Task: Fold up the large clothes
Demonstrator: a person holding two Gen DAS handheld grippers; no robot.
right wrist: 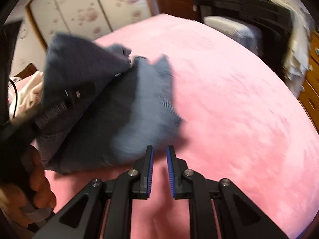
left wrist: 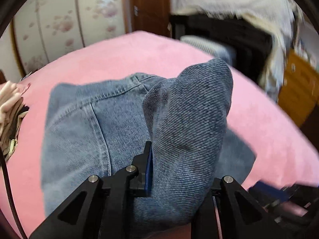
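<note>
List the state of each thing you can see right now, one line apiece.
Jeans: partly folded on the bed, one fold lifted.
Left gripper: shut on a fold of the jeans.
Right gripper: empty, fingers a little apart, over bare blanket.
Pink blanket: spread flat over the bed.
Pale clothes: bunched in a heap at the bed's edge.
Wardrobe doors: closed.

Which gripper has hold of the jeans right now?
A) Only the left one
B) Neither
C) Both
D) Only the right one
A: in the left wrist view the left gripper is clamped on a bunched fold of the jeans, while in the right wrist view the right gripper has nothing between its fingers, only the pink bedcover beneath.
</note>
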